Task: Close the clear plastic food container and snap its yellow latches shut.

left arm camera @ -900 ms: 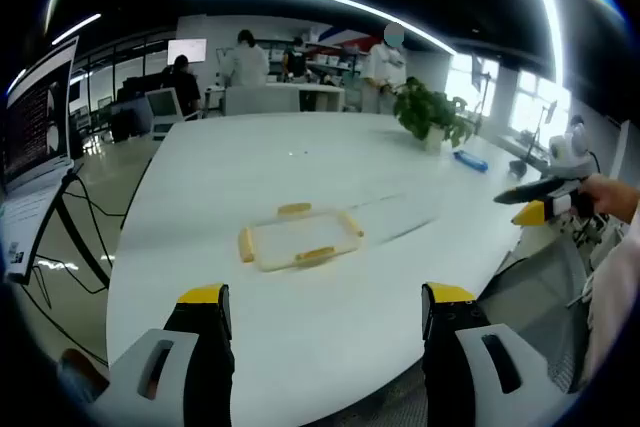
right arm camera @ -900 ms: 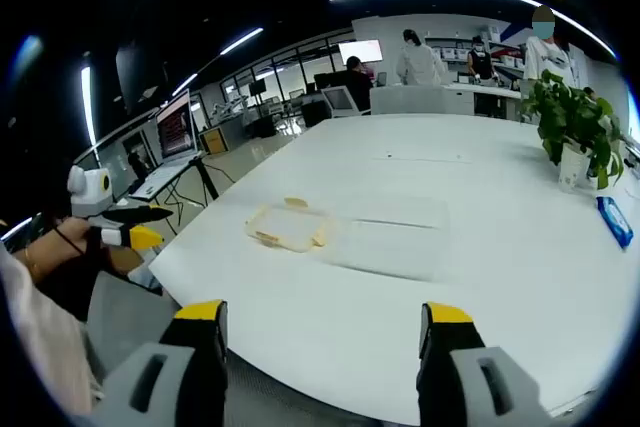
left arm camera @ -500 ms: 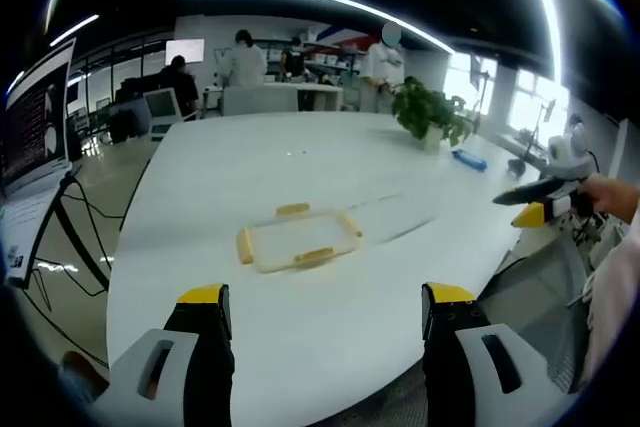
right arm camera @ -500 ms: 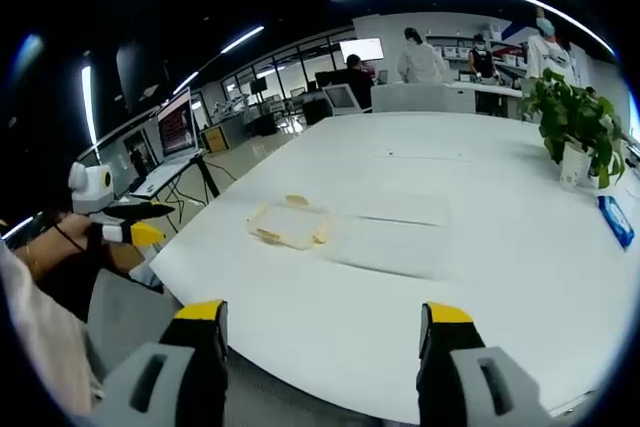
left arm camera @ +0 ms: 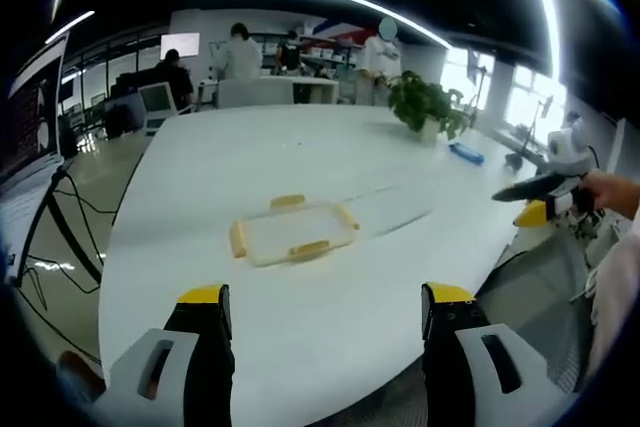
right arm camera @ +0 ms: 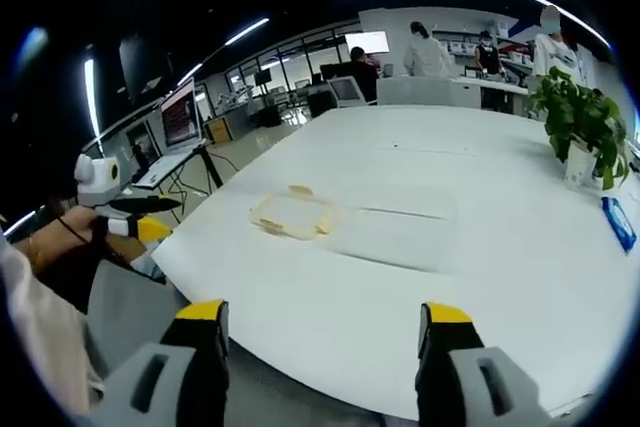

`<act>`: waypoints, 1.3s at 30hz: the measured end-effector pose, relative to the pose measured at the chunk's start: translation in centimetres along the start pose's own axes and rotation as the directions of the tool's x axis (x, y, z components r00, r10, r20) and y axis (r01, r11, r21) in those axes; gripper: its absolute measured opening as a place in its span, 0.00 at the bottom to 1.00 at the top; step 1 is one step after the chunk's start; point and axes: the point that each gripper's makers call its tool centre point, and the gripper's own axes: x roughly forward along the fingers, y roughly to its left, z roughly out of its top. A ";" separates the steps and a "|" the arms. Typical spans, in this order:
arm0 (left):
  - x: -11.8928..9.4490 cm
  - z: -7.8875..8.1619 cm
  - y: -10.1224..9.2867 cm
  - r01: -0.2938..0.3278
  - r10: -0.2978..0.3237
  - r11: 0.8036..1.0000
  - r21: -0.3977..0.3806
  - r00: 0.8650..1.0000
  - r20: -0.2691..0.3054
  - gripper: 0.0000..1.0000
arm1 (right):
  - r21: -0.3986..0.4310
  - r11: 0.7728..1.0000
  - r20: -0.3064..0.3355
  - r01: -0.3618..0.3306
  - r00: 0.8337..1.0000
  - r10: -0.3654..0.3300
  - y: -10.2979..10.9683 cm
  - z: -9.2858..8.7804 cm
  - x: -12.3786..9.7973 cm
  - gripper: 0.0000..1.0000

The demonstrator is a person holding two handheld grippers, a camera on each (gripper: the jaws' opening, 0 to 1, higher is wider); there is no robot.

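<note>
Left gripper view shows the lid (left arm camera: 291, 233) with yellow latches (left arm camera: 308, 249) near the desk's (left arm camera: 300, 157) front edge, beside the clear box (left arm camera: 385, 209). Both grippers, left (left arm camera: 325, 305) and right (right arm camera: 323, 317), hang wide apart, holding nothing. It looks light, stiff, slippery; grab the lid's rim.

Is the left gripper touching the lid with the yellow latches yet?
Apart. In the left gripper view, bare white table lies between the open left gripper and the lid.
</note>
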 end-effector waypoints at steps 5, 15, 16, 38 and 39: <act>0.6 -0.3 0.4 0.006 -0.006 1.000 -0.004 1.000 -0.016 0.76 | -0.008 1.000 -0.022 -0.008 1.000 0.007 0.1 -0.1 0.6 0.76; 1.3 0.4 3.4 -0.014 0.014 1.000 0.020 0.999 -0.032 0.76 | -0.038 0.999 -0.051 -0.034 0.998 0.032 0.1 1.1 2.3 0.77; 1.4 0.6 3.8 -0.017 0.018 1.000 0.022 0.999 -0.034 0.76 | -0.046 0.998 -0.055 -0.037 0.998 0.035 0.2 1.3 2.6 0.77; 4.7 2.5 6.0 0.043 -0.032 0.989 0.138 0.996 -0.085 0.77 | -0.232 0.960 -0.128 -0.154 0.984 0.127 2.1 5.0 7.5 0.76; 5.0 2.5 6.2 0.046 -0.033 0.987 0.151 0.995 -0.091 0.77 | -0.243 0.957 -0.132 -0.160 0.983 0.131 2.2 5.2 7.7 0.76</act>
